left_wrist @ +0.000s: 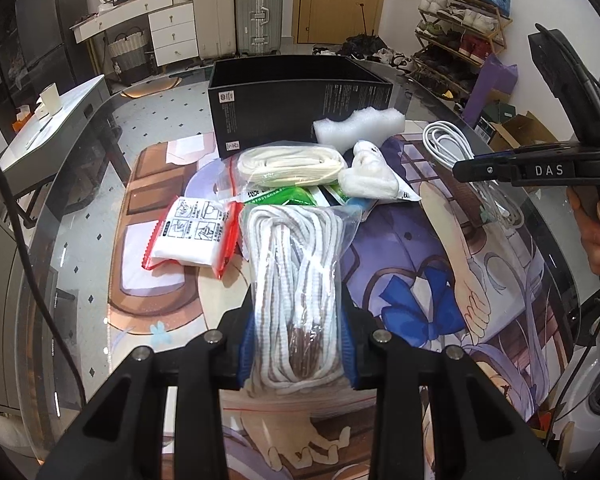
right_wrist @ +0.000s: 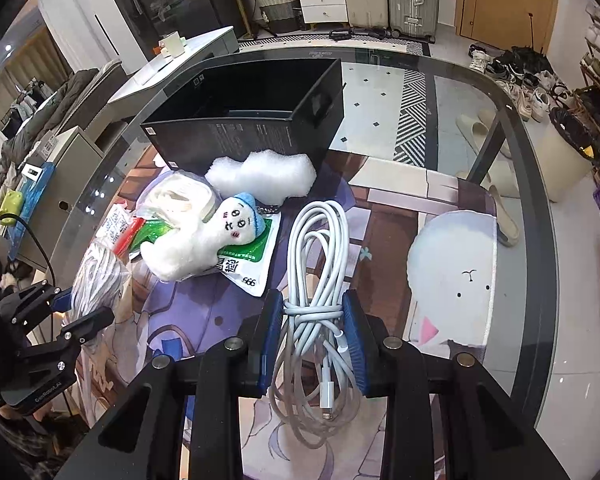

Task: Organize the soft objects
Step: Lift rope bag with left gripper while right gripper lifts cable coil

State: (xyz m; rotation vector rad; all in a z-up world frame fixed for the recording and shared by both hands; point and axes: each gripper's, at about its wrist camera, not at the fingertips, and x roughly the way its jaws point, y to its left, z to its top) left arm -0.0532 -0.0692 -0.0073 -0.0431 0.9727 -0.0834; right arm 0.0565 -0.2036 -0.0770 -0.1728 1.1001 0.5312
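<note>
My left gripper [left_wrist: 298, 344] is shut on a clear bag of white rope [left_wrist: 296, 272], seen also in the right wrist view [right_wrist: 96, 280]. My right gripper [right_wrist: 314, 340] is shut on a coiled white cable [right_wrist: 320, 264], which also shows in the left wrist view [left_wrist: 448, 140]. An open black box [left_wrist: 296, 96] stands at the back of the table [right_wrist: 252, 120]. In front of it lie a white foam piece [right_wrist: 260, 176], a white plush doll with a blue cap [right_wrist: 208, 236], a bag of cream cord [left_wrist: 292, 166], a green packet [right_wrist: 252, 256] and a red-edged white packet [left_wrist: 192, 232].
The glass table [right_wrist: 480, 128] carries a printed anime mat [left_wrist: 412, 248]. The right gripper [left_wrist: 532, 170] and hand show at the right of the left wrist view. Suitcases [left_wrist: 236, 16], a dresser and a shoe rack [left_wrist: 460, 28] stand behind.
</note>
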